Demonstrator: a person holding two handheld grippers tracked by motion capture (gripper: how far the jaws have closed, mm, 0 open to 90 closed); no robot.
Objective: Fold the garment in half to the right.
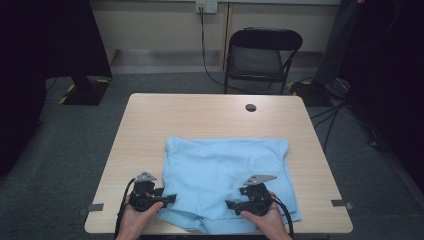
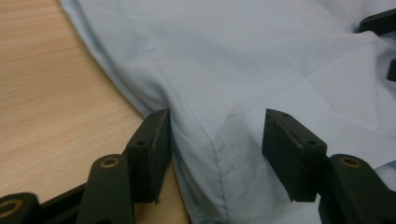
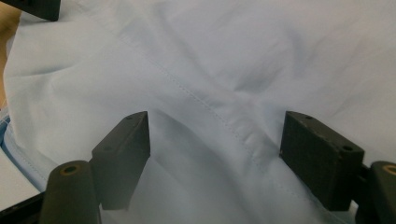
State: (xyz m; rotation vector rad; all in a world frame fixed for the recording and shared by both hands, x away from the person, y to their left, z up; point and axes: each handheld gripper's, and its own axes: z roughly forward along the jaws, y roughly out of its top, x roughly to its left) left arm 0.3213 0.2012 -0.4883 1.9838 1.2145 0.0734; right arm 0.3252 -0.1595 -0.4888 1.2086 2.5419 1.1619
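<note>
A light blue garment (image 1: 225,170), shaped like a pair of shorts, lies flat on the near half of the wooden table (image 1: 200,115). My left gripper (image 1: 167,199) sits at the garment's near left corner. Its jaws stand apart astride a raised hemmed fold of the blue cloth (image 2: 219,140); the left pad touches the cloth's edge and the right pad is clear of it. My right gripper (image 1: 231,205) rests low on the garment's near middle, jaws wide apart (image 3: 215,135) over a seamed ridge of cloth (image 3: 224,121). Each gripper points toward the other.
A small dark round spot (image 1: 250,107) marks the far part of the table. Behind the table stands a black folding chair (image 1: 262,55), with cables on the floor at the right (image 1: 345,105). Grey tape tabs (image 1: 95,207) mark the table's near side edges.
</note>
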